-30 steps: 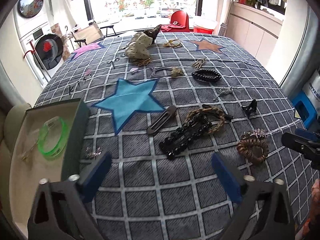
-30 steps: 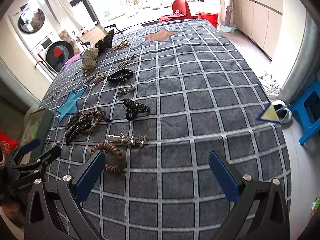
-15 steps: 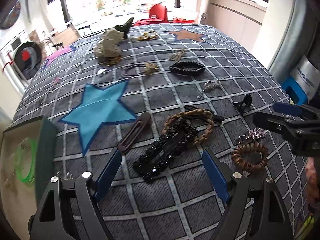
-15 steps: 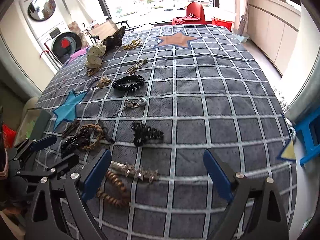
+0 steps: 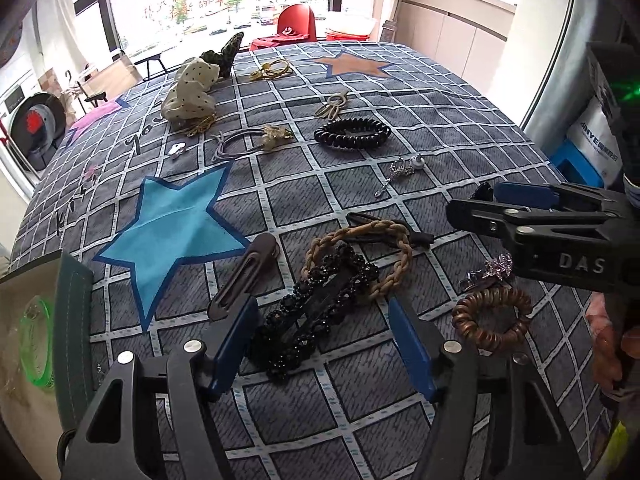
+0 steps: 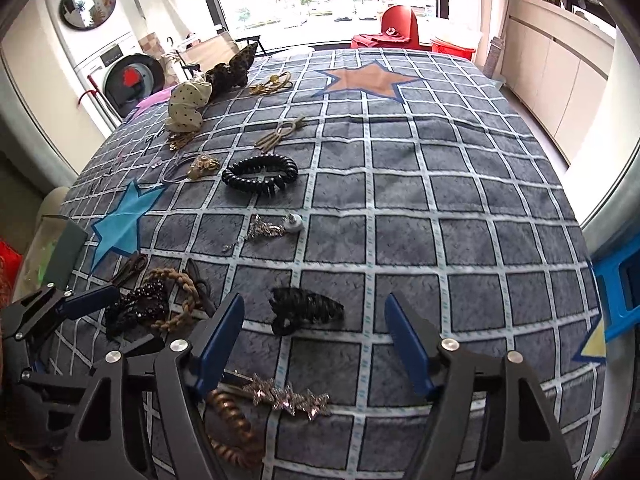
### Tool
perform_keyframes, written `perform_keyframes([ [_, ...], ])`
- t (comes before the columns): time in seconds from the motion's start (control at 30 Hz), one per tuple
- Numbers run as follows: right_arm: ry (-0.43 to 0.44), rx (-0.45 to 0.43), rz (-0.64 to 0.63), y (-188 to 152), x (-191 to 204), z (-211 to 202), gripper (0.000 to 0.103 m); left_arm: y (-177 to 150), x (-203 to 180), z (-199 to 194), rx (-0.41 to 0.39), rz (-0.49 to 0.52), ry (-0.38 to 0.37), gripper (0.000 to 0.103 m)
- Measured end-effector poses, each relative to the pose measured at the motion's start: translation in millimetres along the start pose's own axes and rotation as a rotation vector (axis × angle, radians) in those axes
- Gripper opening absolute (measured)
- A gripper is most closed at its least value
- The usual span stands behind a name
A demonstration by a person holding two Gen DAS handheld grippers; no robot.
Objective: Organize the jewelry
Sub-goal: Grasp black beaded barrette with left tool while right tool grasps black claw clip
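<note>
Left wrist view shows the left tongs (image 5: 320, 336) spread apart low over the checked worktop (image 5: 420, 128), their blue fingers (image 5: 236, 340) flanking a black beaded clip (image 5: 316, 312) that lies across a braided band (image 5: 392, 264). A brown clip (image 5: 244, 276) lies just left of it, a brown coil tie (image 5: 492, 316) to the right. At the left edge sits a box (image 5: 72, 320) with a green bangle (image 5: 38, 344) inside. Right tongs (image 6: 312, 344) are likewise apart and empty, above a star clip (image 6: 288, 396), near a black claw clip (image 6: 306, 310).
</note>
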State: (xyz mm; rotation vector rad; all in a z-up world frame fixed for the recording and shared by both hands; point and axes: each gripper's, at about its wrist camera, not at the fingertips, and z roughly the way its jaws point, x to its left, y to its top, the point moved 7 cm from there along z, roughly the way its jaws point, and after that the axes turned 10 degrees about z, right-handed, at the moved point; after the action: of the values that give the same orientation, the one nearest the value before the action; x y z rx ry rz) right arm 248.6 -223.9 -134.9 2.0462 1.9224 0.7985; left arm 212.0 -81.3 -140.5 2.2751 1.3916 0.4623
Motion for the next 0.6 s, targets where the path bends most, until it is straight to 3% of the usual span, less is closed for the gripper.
perform_keyframes([
  [0.17, -0.031, -0.013, -0.024, 0.2, 3.0, 1.6, 0.055, -0.7, 4.2, -3.0, -0.003, -0.009, 0.003, 0.050],
  [0.3, -0.046, -0.024, -0.030, 0.3, 3.0, 1.1, 0.039, -1.9, 3.8, -4.9, -0.006, -0.013, -0.002, 0.045],
  [0.43, -0.042, -0.034, -0.024, 0.3, 2.0, 0.1, 0.038, -1.7, 1.0, -5.4, -0.012, -0.007, -0.005, 0.038],
  [0.6, -0.029, -0.063, -0.021, 3.1, 2.8, -12.2, 0.027, -1.8, 0.3, -8.3, -0.022, -0.021, -0.006, 0.038],
])
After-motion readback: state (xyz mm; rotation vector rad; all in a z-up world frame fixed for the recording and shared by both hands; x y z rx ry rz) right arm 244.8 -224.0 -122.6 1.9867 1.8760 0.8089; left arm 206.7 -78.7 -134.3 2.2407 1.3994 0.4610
